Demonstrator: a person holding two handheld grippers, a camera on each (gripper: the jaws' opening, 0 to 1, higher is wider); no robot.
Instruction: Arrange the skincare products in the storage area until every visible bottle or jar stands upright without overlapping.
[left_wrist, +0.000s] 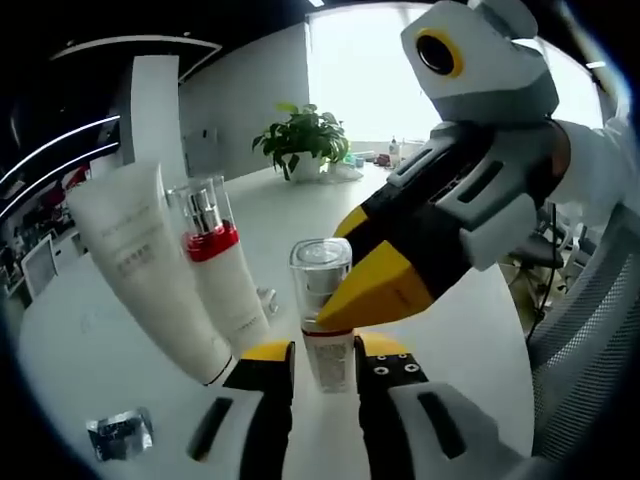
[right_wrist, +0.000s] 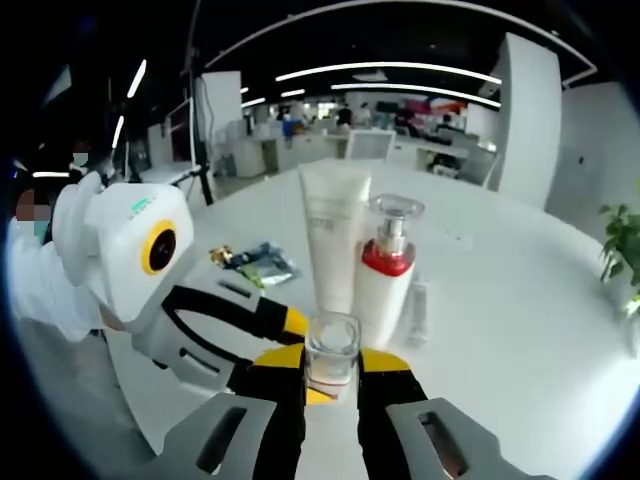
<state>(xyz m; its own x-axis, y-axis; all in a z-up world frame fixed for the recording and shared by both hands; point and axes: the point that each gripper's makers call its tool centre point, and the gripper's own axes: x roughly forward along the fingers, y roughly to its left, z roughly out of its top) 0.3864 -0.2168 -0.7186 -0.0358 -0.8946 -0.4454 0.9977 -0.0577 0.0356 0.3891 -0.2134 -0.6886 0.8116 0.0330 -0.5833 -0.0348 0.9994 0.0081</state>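
In the left gripper view my left gripper (left_wrist: 325, 362) has its black, yellow-tipped jaws closed narrowly on the lower body of a small clear bottle with a thick transparent cap and a red-edged label (left_wrist: 324, 315), which stands upright on the round white table (left_wrist: 470, 330). My right gripper (left_wrist: 385, 285) reaches in from the right, its yellow tip against the same bottle just under the cap. Just to the left stand a tall white squeeze tube with grey print (left_wrist: 150, 265) and a white pump bottle with a red collar and clear cover (left_wrist: 220, 270); both look tilted, though the fisheye may be doing that. A small crinkled foil sachet (left_wrist: 120, 433) lies flat near my left jaw, and a potted green plant (left_wrist: 300, 140) sits far across the table. In the right gripper view my right gripper (right_wrist: 331, 378) pinches the clear cap from both sides, jaws narrow around it, with my left gripper (right_wrist: 270, 345) coming in from the left, low on the bottle. The tube and pump bottle stand upright right behind it, near but apart, with foil sachets (right_wrist: 250, 260) lying beyond. I judge this bottle light but hard and slick, probably thick plastic or glass, so squeezing will not deform it and it may slip. The labelled body gives the surest hold; the cap could twist loose.
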